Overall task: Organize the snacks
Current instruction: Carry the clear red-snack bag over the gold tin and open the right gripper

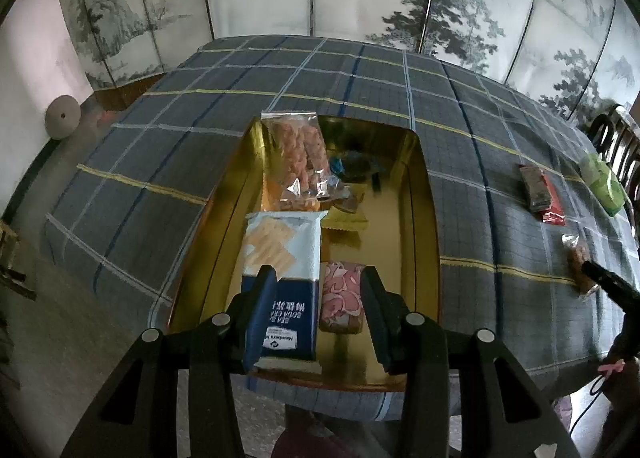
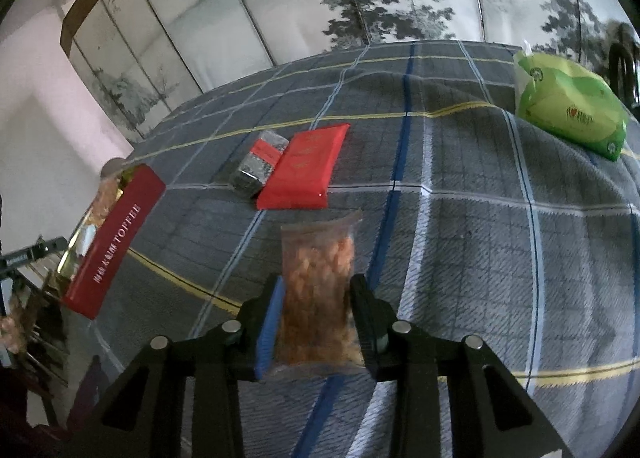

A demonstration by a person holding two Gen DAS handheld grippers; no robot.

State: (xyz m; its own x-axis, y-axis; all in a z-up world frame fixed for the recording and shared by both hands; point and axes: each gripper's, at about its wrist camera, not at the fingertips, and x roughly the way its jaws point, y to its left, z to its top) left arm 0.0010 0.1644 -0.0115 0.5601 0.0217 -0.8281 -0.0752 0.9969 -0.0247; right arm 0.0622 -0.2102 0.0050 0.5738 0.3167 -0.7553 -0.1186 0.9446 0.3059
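Jaws of right gripper [image 2: 316,322] closed on clear bag of orange snacks [image 2: 318,290], resting on checked tablecloth [image 2: 460,217]. Left gripper [image 1: 320,310] held open above soda cracker pack [image 1: 282,278] in gold tin [image 1: 428,217].

Holding the left gripper [image 1: 318,298] tilted steeply down over the near end of the gold tin [image 1: 430,217], 2 fingers apart, nothing clamped. Holding the right gripper [image 2: 316,314] well right of that tin, also angled down, 2 fingers pressed onto the sides of a clear snack bag [image 2: 316,274].
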